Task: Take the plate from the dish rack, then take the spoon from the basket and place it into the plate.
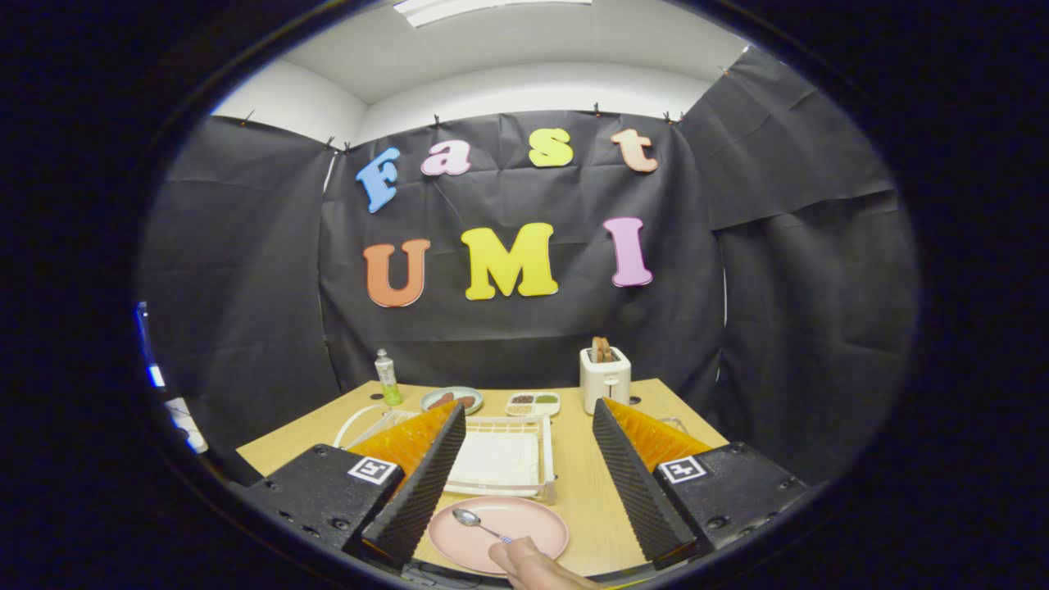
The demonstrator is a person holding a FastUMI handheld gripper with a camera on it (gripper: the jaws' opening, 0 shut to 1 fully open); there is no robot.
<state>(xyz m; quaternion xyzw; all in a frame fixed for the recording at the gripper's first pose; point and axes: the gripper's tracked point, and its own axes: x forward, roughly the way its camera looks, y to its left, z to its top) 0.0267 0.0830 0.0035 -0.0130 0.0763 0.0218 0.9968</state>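
Spoon lies bowl-up in the pink plate on the table, a hand at its handle, gripper jaws wide apart and empty, raised above, so placing looks done.

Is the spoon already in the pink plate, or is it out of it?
In. The spoon lies in the pink plate, between the open tongs; a hand touches its handle.
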